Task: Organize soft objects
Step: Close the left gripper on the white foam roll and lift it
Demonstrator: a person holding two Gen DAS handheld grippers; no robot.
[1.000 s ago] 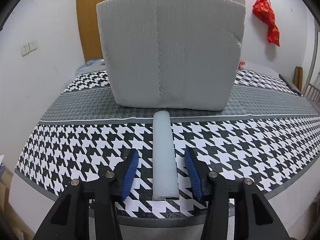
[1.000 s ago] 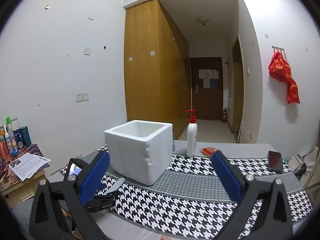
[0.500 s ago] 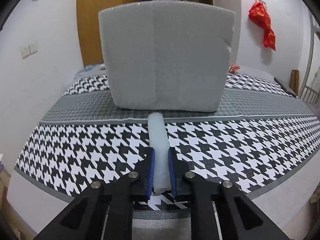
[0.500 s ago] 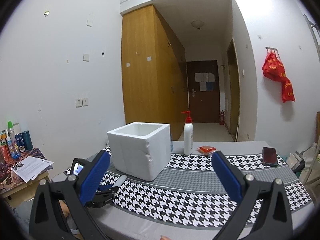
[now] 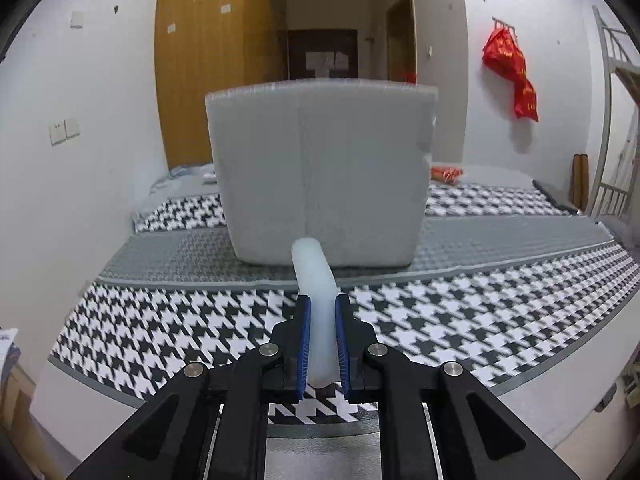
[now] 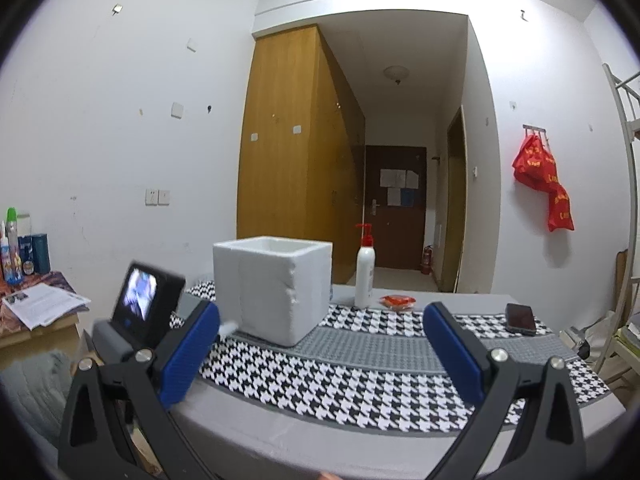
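Note:
My left gripper (image 5: 322, 322) is shut on a white foam tube (image 5: 314, 280), its blue pads pressing both sides, and holds it lifted off the houndstooth table cloth (image 5: 460, 320). The tube points at the white foam box (image 5: 320, 168) straight ahead. In the right wrist view the box (image 6: 276, 288) stands open-topped on the table, and the tube's tip (image 6: 229, 326) shows beside the left gripper's body (image 6: 144, 312). My right gripper (image 6: 320, 352) is open and empty, held above the table's near edge.
A pump bottle (image 6: 365, 276), an orange packet (image 6: 398, 301) and a dark phone (image 6: 520, 318) sit at the back right of the table. A side table with bottles and papers (image 6: 36, 300) stands at the left. A red bag (image 6: 546, 184) hangs on the wall.
My left gripper closed on the foam tube and has lifted it off the cloth, backing away from the box. The right gripper has stayed open and tilted up slightly.

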